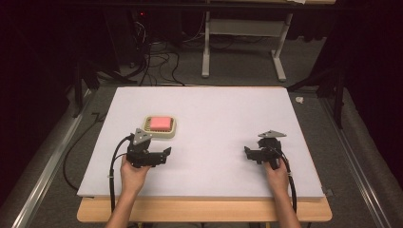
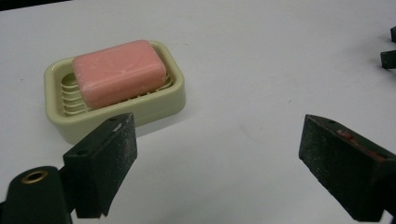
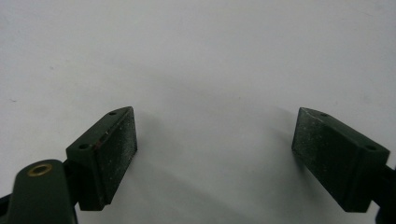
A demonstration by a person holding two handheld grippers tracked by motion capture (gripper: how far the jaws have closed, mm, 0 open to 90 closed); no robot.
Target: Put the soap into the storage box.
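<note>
Jaws spread with nothing between them, the left gripper [image 1: 167, 153] hovered just near and right of a pink soap bar [image 1: 159, 123] lying in its cream dish [image 1: 172, 132], while the right gripper [image 1: 246, 153], likewise spread, sat well apart over the white table [image 1: 214, 109].

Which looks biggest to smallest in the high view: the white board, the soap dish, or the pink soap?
1. white board, by far the largest.
2. soap dish, holding the soap.
3. pink soap, lying inside the dish's rim.
</note>
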